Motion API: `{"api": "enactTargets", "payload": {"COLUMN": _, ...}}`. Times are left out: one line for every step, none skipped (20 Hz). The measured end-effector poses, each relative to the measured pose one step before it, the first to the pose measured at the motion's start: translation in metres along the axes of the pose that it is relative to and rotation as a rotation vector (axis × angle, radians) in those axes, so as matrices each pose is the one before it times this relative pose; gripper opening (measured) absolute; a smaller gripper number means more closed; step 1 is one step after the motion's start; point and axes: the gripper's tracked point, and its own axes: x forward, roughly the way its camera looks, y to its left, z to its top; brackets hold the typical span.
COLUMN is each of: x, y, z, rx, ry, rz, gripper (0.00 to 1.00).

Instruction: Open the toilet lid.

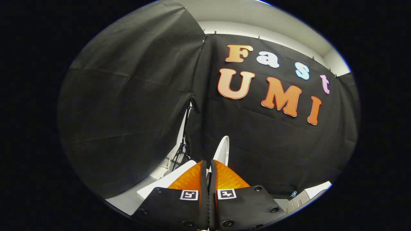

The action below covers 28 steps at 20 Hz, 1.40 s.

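Observation:
The white toilet lid (224,148) stands raised and edge-on, rising from just beyond my fingertips against the black cloth wall. My gripper (209,166) is shut, its two fingers pressed close on either side of the lid's near edge. A thin white sliver of the lid shows in the narrow gap between them. The fingers hide the lid's lower part. A white slab of the toilet body (167,183) lies to the left of the fingers.
Black cloth walls (128,112) close in on the left and straight ahead. A dark tripod stand (182,150) stands in the gap between the two cloths. To the right of the fingers sits a white ledge (308,192).

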Motion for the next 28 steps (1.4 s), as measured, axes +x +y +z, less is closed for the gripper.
{"api": "enactTargets", "payload": {"x": 0.00178, "y": 0.00572, "z": 0.00054, "rx": -0.01228, "ry": 0.00537, "rz": 0.00999, "gripper": 0.08}}
{"api": "enactTargets", "payload": {"x": 0.00092, "y": 0.00670, "z": -0.00027, "rx": -0.01810, "ry": 0.00512, "rz": 0.01064, "gripper": 0.08}}
{"api": "enactTargets", "payload": {"x": 0.00031, "y": 0.00486, "z": 0.00044, "rx": -0.01306, "ry": -0.00021, "rz": 0.00436, "gripper": 0.08}}
{"api": "enactTargets", "payload": {"x": 0.00115, "y": 0.00298, "z": 0.00018, "rx": -0.00734, "ry": 0.00177, "rz": 0.00056, "gripper": 0.08}}
{"api": "enactTargets", "payload": {"x": -0.00098, "y": 0.00160, "z": -0.00111, "rx": -0.00173, "ry": 0.00031, "rz": 0.00047, "gripper": 0.08}}
{"api": "enactTargets", "payload": {"x": 0.00004, "y": 0.00309, "z": -0.00197, "rx": 0.00223, "ry": 0.00303, "rz": 0.00704, "gripper": 0.08}}
{"api": "enactTargets", "payload": {"x": -0.00024, "y": 0.00156, "z": -0.00120, "rx": 0.00694, "ry": 0.00225, "rz": 0.00420, "gripper": 0.08}}
{"api": "enactTargets", "payload": {"x": 0.00002, "y": -0.00271, "z": -0.00060, "rx": 0.00413, "ry": 0.00361, "rz": -0.00430, "gripper": 0.08}}
{"api": "enactTargets", "payload": {"x": -0.00083, "y": -0.00376, "z": 0.00077, "rx": -0.00033, "ry": -0.00137, "rz": -0.00543, "gripper": 0.09}}
{"api": "enactTargets", "payload": {"x": -0.00016, "y": -0.00443, "z": 0.00156, "rx": 0.00163, "ry": -0.00265, "rz": -0.00623, "gripper": 0.09}}
{"api": "enactTargets", "payload": {"x": -0.00152, "y": -0.00349, "z": -0.00032, "rx": 0.00706, "ry": -0.00515, "rz": -0.00996, "gripper": 0.09}}
{"api": "enactTargets", "payload": {"x": -0.00054, "y": -0.00072, "z": 0.00003, "rx": 0.01247, "ry": -0.00824, "rz": -0.00214, "gripper": 0.10}}
{"api": "enactTargets", "payload": {"x": -0.00190, "y": 0.00104, "z": -0.00086, "rx": 0.01769, "ry": -0.00316, "rz": 0.01390, "gripper": 0.12}}
{"api": "enactTargets", "payload": {"x": 0.00066, "y": 0.00258, "z": -0.00039, "rx": 0.01974, "ry": -0.00024, "rz": 0.02366, "gripper": 0.18}}
{"api": "enactTargets", "payload": {"x": -0.00104, "y": -0.00122, "z": 0.00023, "rx": 0.01426, "ry": -0.00389, "rz": 0.00974, "gripper": 0.25}}
{"api": "enactTargets", "payload": {"x": -0.00318, "y": 0.00376, "z": 0.00445, "rx": 0.00798, "ry": -0.00501, "rz": 0.02295, "gripper": 0.33}}
{"api": "enactTargets", "payload": {"x": -0.00335, "y": 0.00365, "z": 0.00436, "rx": -0.00432, "ry": -0.00513, "rz": 0.01821, "gripper": 0.45}}
{"api": "enactTargets", "payload": {"x": -0.00390, "y": 0.00174, "z": 0.00468, "rx": -0.00557, "ry": -0.00887, "rz": 0.01685, "gripper": 0.58}}
{"api": "enactTargets", "payload": {"x": -0.00479, "y": 0.00283, "z": 0.00706, "rx": -0.00012, "ry": -0.01478, "rz": 0.01308, "gripper": 0.71}}
{"api": "enactTargets", "payload": {"x": -0.00330, "y": -0.00158, "z": 0.00403, "rx": -0.00130, "ry": -0.00808, "rz": 0.00750, "gripper": 0.84}}
{"api": "enactTargets", "payload": {"x": -0.00723, "y": -0.00448, "z": 0.00674, "rx": -0.00244, "ry": -0.01393, "rz": 0.00421, "gripper": 0.97}}
{"api": "enactTargets", "payload": {"x": -0.00403, "y": -0.00471, "z": 0.00871, "rx": -0.00317, "ry": -0.01808, "rz": 0.00434, "gripper": 0.97}}
{"api": "enactTargets", "payload": {"x": -0.00592, "y": -0.00957, "z": 0.00752, "rx": -0.00165, "ry": -0.02005, "rz": -0.00010, "gripper": 0.97}}
{"api": "enactTargets", "payload": {"x": -0.00640, "y": -0.01087, "z": 0.00814, "rx": -0.00327, "ry": -0.01906, "rz": -0.00445, "gripper": 0.97}}
{"api": "enactTargets", "payload": {"x": -0.00834, "y": -0.01390, "z": 0.00634, "rx": -0.00478, "ry": -0.01306, "rz": -0.00853, "gripper": 0.97}}
{"api": "enactTargets", "payload": {"x": -0.00659, "y": -0.01509, "z": 0.00315, "rx": 0.00253, "ry": -0.00741, "rz": -0.00439, "gripper": 0.97}}
{"api": "enactTargets", "payload": {"x": -0.00678, "y": -0.01498, "z": 0.00096, "rx": 0.01378, "ry": 0.00036, "rz": -0.00400, "gripper": 0.97}}
{"api": "enactTargets", "payload": {"x": -0.00703, "y": -0.01622, "z": -0.00030, "rx": 0.01988, "ry": 0.00254, "rz": -0.00474, "gripper": 0.97}}
